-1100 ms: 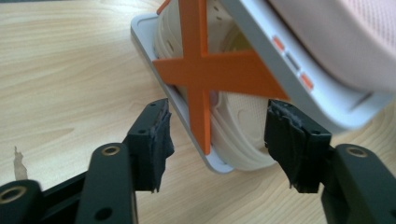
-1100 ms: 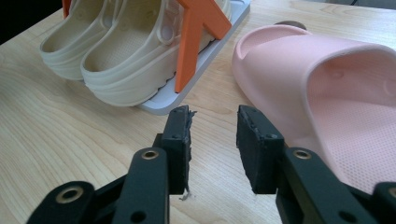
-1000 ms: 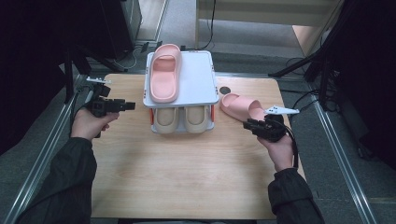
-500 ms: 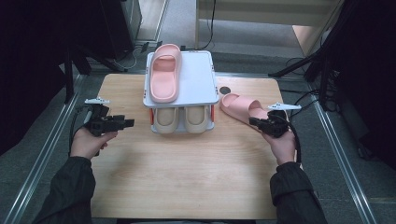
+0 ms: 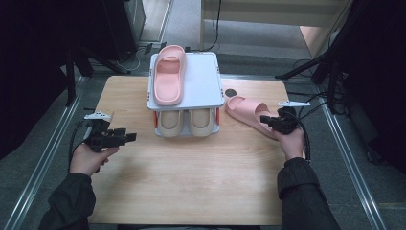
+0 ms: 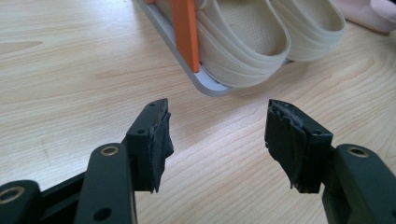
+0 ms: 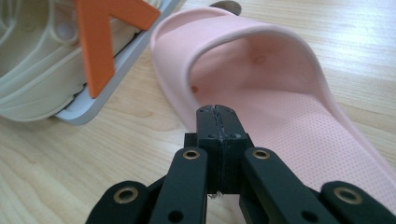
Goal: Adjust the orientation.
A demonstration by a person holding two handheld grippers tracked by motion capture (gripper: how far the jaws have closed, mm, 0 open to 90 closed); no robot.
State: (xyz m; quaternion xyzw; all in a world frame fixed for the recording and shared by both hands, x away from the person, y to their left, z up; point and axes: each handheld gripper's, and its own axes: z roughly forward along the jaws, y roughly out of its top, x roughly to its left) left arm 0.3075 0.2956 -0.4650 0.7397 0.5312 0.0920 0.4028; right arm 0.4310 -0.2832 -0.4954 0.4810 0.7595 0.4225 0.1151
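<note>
Holding both grippers low over the wooden worktop (image 5: 191, 187), one per hand, forearms coming in from the near edge.

Left gripper (image 5: 128, 137): near the worktop's left edge, about midway back, pointing right toward the rack. Jaws wide apart, nothing between them, bare wood showing through the gap in the left gripper view (image 6: 217, 140). Well apart from the rack's near left corner.

Right gripper (image 5: 266, 120): near the right edge, pointing left. Jaws pressed fully together in the right gripper view (image 7: 218, 122), pads touching with nothing visible between them. Tips sit at the near side edge of the loose pink slipper (image 5: 249, 112); whether they actually touch it I can't tell. In the right gripper view the slipper's strap (image 7: 243, 42) arches just beyond the tips, footbed (image 7: 299, 126) running off to the right.

Loose pink slipper: flat on the worktop, sole down, just right of the rack, toward the right rear area, lying at an angle.

Rack (image 5: 210, 84): two-tier, grey shelves with orange uprights (image 7: 95, 42), centred at the worktop's far edge. Lower tier holds a pair of beige slippers (image 5: 184, 122), side by side, ends toward the near edge. Upper tier carries the second pink slipper (image 5: 168, 76) on its left half; right half bare.

Small dark round object (image 5: 231, 92) on the worktop behind the loose slipper, close to the rack's right side.
</note>
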